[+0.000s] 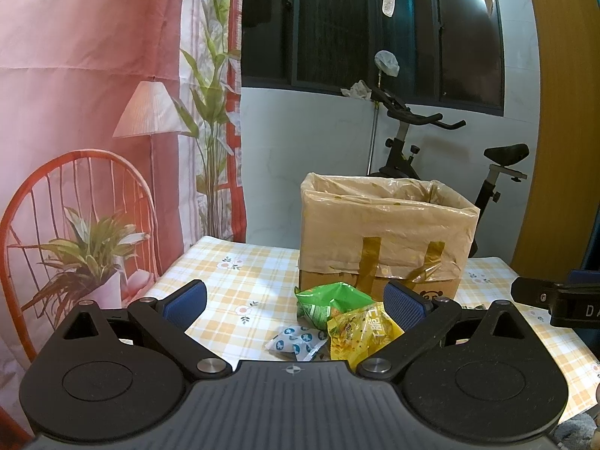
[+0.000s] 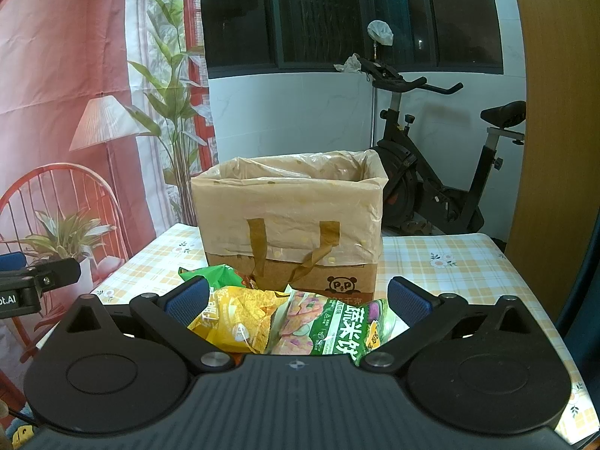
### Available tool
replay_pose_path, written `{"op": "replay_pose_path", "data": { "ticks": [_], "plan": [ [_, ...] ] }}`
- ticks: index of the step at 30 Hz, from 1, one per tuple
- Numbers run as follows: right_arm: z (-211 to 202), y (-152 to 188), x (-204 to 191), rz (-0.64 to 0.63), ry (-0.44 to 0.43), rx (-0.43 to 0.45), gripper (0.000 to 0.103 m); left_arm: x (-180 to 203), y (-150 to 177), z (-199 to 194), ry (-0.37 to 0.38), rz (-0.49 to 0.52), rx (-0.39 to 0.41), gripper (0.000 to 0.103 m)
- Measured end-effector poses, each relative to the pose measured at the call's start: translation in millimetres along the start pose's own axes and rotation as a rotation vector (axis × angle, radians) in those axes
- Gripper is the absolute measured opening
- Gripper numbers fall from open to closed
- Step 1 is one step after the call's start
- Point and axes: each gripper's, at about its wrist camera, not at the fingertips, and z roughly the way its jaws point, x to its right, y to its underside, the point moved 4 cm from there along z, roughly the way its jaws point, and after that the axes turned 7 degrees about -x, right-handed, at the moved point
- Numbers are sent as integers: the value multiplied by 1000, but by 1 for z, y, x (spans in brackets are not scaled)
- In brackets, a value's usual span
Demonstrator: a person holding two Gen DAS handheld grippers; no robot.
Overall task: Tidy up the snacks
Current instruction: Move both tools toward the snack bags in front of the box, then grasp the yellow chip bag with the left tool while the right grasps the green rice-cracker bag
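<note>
Both claws are spread wide apart right now and neither one has anything clamped.

The left claw [image 1: 296,302] hovers low over the checked worktop [image 1: 240,281]. Between its blue pads [image 1: 186,302] sits a small pile: a green snack bag [image 1: 330,302] furthest ahead, a yellow snack bag [image 1: 360,333] nearer and leaning toward the right-hand pad, and a little white packet with blue dots [image 1: 296,341] lying flat just left of the yellow one. The yellow bag looks like it's touching or almost touching the right pad, hard to say which. Straight ahead past the pile stands the cardboard box [image 1: 382,232], lined with a thin plastic bag folded over the rim and taped down with brown strips.

The right claw [image 2: 298,302] has a yellow snack bag [image 2: 240,318] and a green rice-cracker bag [image 2: 337,326] lying side by side between its fingers, close in by the body of the tool. A green bag [image 2: 210,275] pokes out just beyond the left finger. The same box [image 2: 288,221] stands directly ahead, open at the top, panda logo low on its front.

Each claw's tip shows at the edge of the other's view.
</note>
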Motion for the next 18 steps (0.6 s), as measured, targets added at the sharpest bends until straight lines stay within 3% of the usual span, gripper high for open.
{"op": "replay_pose_path", "data": {
  "ticks": [4,12,18],
  "plan": [
    [0,0,0,1,0,0,103,-2,-4,1,-19,26,32,101],
    [3,3,5,17,1,19,103,-29,-15,11,-61,-20,58,101],
    [19,13,18,40,-3,18,103,-38,-10,29,-56,-60,10,100]
  ]
}}
